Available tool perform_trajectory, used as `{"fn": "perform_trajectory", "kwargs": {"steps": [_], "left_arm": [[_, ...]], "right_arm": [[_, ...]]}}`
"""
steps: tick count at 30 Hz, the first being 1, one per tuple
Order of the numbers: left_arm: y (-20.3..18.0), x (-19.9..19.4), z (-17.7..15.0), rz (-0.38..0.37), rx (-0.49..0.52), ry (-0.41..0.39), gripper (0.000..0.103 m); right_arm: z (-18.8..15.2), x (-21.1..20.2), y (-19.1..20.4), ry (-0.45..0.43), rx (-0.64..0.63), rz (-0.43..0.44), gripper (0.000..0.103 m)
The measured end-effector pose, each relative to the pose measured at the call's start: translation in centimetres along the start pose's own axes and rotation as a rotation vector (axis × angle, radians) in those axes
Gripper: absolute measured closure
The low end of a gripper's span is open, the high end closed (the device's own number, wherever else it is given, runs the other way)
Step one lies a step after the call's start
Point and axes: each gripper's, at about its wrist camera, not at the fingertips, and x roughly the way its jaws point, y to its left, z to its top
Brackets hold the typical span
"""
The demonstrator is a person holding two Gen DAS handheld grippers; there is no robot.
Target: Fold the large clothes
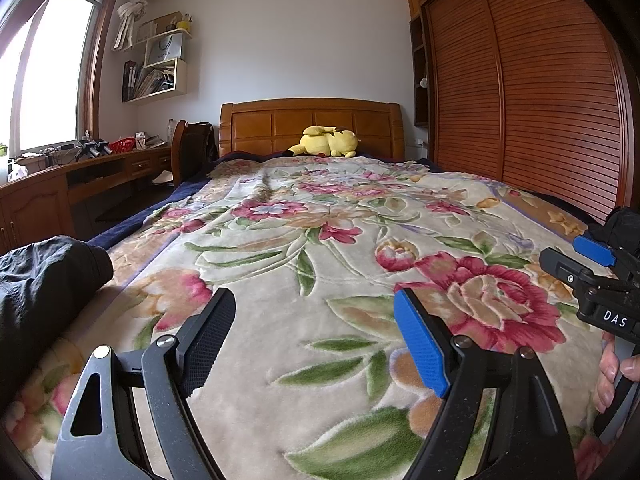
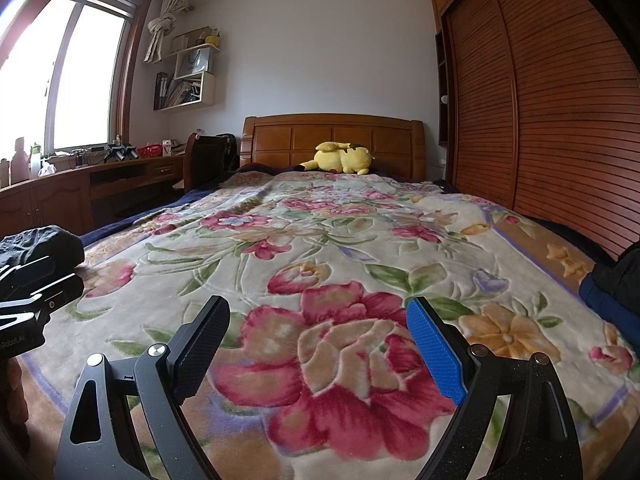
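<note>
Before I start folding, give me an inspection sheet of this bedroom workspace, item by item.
Surface: floral blanket spread over the bed, lightly rippled toward the headboard.
Job's things: dark garment bunched at the bed's left edge; another dark garment at the right edge.
Clutter: yellow plush toy by the headboard.
Grippers: left hand-held gripper open, holding nothing; right hand-held gripper open, holding nothing; both over the blanket.
Cables: tangle on the desk, details unclear.
Surroundings: window, wall shelves, slatted wardrobe.
</note>
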Motion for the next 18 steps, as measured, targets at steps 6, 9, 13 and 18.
{"fn": "perform_trajectory", "kwargs": {"steps": [6,9,13,18], "left_arm": [[-0.03,0.01,-0.02,0.0,0.0,0.0,0.021],[-0.06,0.01,-0.03,0.0,0.001,0.0,0.021],[-0.06,0.01,-0.04,0.0,0.001,0.0,0.021],[0.04,-0.01,-0.02,0.0,0.002,-0.002,0.021]], "right_arm": [[0.0,0.01,0.0,0.0,0.0,0.0,0.012],[0.0,0.02,-0.02,0.0,0.0,0.002,0.012],[0.03,0.02,0.08,-0.002,0.002,-0.002,0.012],[0.04,-0.01,0.07,-0.003,0.002,-0.002,0.012]]}}
